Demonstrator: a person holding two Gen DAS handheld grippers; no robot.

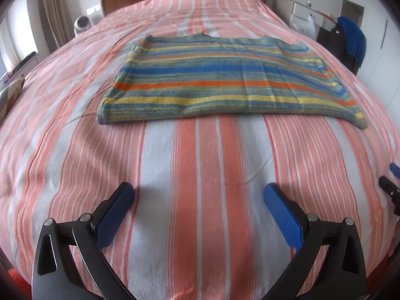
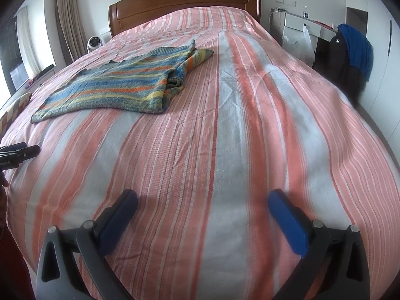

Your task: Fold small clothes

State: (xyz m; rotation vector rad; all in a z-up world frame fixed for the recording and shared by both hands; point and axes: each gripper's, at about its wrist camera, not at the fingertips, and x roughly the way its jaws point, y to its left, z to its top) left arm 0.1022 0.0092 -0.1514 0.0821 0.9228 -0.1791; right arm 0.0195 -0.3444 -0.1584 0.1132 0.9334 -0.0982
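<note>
Left gripper: jaws spread wide, holding nothing, poised above bare bedspread near the foot of the bed.

Striped knit garment: lies on the bed beyond the left gripper, well apart from both; blue, orange, yellow and grey-green bands. In the left wrist view it looks flat and rectangular; in the right wrist view its right side is doubled over with a bunched edge. Judged soft, light, limp and non-slippery; it will drape and sag when lifted. Likely holds: near hem corners, one per gripper.

Right gripper: jaws equally wide, empty, over bedspread to the garment's right.
</note>
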